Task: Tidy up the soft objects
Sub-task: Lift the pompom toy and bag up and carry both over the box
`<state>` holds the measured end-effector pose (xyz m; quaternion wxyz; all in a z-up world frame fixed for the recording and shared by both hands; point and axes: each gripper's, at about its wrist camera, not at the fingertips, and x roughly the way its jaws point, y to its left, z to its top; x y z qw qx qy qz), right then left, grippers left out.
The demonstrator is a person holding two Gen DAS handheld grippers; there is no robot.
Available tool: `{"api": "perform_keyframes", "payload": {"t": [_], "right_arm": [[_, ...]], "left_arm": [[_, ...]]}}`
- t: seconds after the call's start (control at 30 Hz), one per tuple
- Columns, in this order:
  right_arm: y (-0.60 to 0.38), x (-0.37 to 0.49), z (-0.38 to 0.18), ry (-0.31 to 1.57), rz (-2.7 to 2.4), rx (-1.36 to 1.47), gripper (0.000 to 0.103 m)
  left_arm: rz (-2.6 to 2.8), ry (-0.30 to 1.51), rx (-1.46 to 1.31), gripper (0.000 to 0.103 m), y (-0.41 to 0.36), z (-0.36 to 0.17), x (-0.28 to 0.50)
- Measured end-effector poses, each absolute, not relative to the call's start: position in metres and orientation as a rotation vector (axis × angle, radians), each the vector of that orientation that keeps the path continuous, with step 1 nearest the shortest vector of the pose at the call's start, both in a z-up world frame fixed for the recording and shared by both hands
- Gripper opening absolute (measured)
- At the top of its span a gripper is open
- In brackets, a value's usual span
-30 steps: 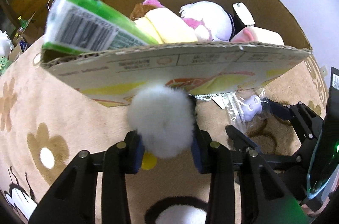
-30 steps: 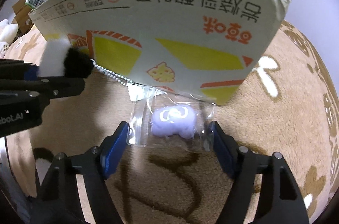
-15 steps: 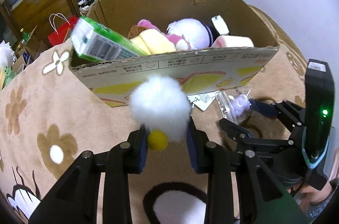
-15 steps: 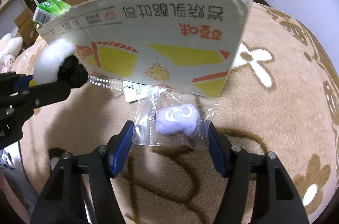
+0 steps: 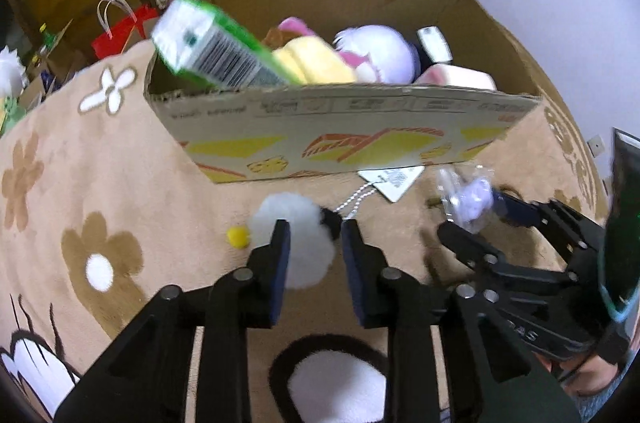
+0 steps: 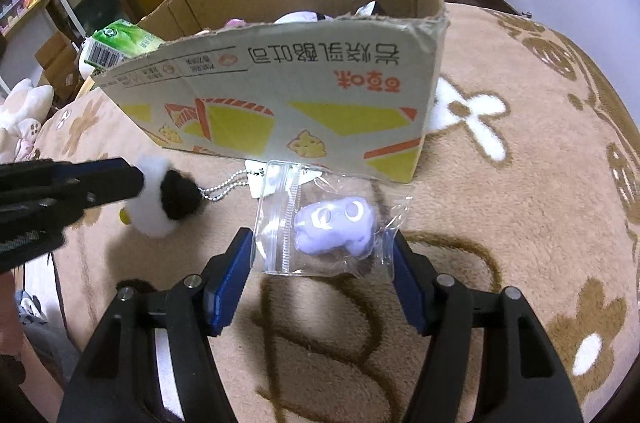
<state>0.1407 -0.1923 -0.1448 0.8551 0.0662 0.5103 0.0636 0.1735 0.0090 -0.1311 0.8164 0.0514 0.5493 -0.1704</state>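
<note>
My left tongs (image 5: 312,235) are clenched on the white plush (image 5: 294,247), its black end and bead chain (image 5: 356,201) trailing toward the box (image 5: 340,139). My right tongs (image 6: 322,259) have just been closing and now grip the bag (image 6: 320,223) by its two side edges, the purple toy (image 6: 336,227) sealed inside; the bag's long axis runs across the jaws. Both loads hang just above the rug (image 6: 520,223), close to the box's near wall. The box lies straight ahead of both tongs, and its rim stands higher than either load, so I judge the coming move turns on lifting over that wall. The left tongs sit nearer the wall's middle, the right nearer its right corner. Inside, plush toys (image 5: 372,55) and a green carton (image 5: 216,47) already fill the far left part.
</note>
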Motion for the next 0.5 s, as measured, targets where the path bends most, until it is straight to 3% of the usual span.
{"api": "perform_keyframes", "payload": {"t": [0.03,0.1,0.13,0.43,0.5], "right_arm": [[-0.190,0.137,-0.145,1.072,0.131,0.138,0.070],[-0.190,0.131,-0.149,1.072,0.131,0.136,0.070],[-0.190,0.129,-0.151,1.073,0.130,0.133,0.070],[-0.190,0.132,-0.156,1.093,0.123,0.139,0.070],[-0.191,0.133,-0.157,1.095,0.121,0.142,0.070]], "left_arm": [[-0.359,1.182,0.105,0.033,0.009,-0.135,0.176],[-0.347,1.192,0.102,0.059,0.008,-0.141,0.178],[-0.331,1.181,0.108,0.062,0.008,-0.142,0.179],[-0.268,1.233,0.125,0.065,0.007,-0.176,0.198],[-0.275,1.230,0.137,0.057,0.005,-0.177,0.197]]}}
